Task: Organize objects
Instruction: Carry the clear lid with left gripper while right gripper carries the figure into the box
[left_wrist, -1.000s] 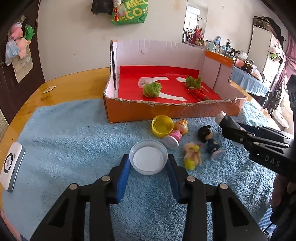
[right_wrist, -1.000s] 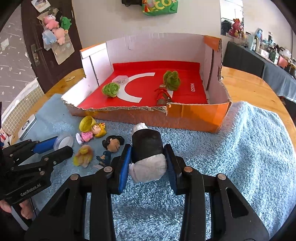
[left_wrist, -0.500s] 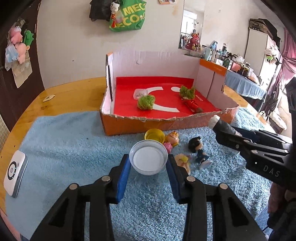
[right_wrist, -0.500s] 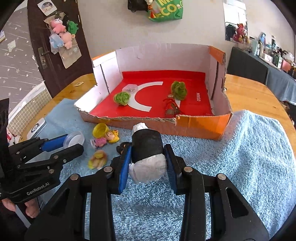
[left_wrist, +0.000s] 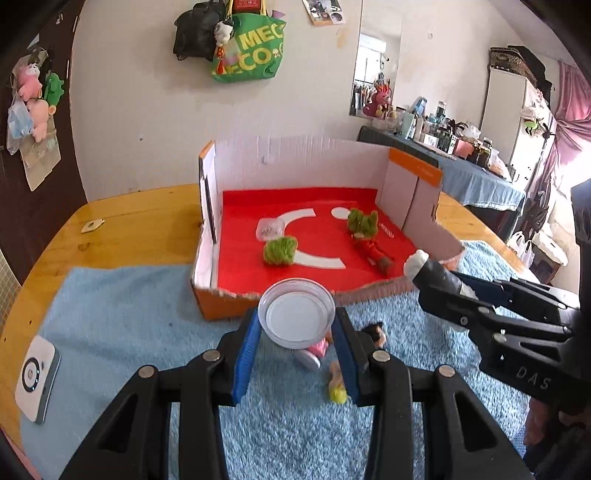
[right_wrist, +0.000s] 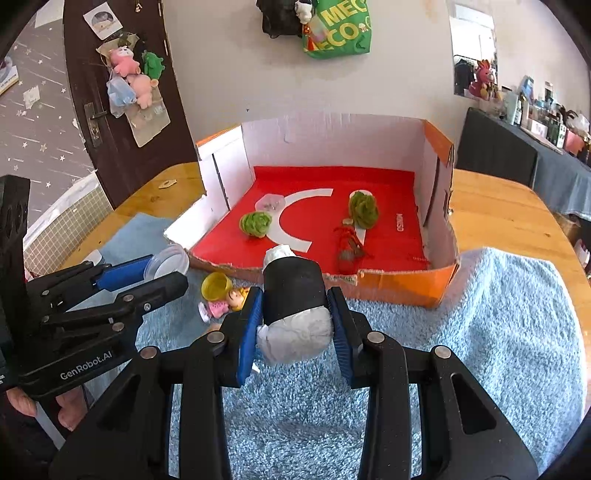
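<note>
Left gripper (left_wrist: 297, 325) jaws clamp a clear round lid (left_wrist: 296, 318). Right gripper (right_wrist: 293, 317) jaws clamp a black-and-white roll (right_wrist: 293, 295) near the cardboard box (right_wrist: 402, 291).

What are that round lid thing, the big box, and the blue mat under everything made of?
The round lid looks like clear, glossy plastic: its rim is see-through. The box seems to be corrugated cardboard, with torn, ragged edges and a printed red floor. The blue mat looks like fluffy fabric, perhaps a towel, judging by its looped, shaggy pile.
</note>
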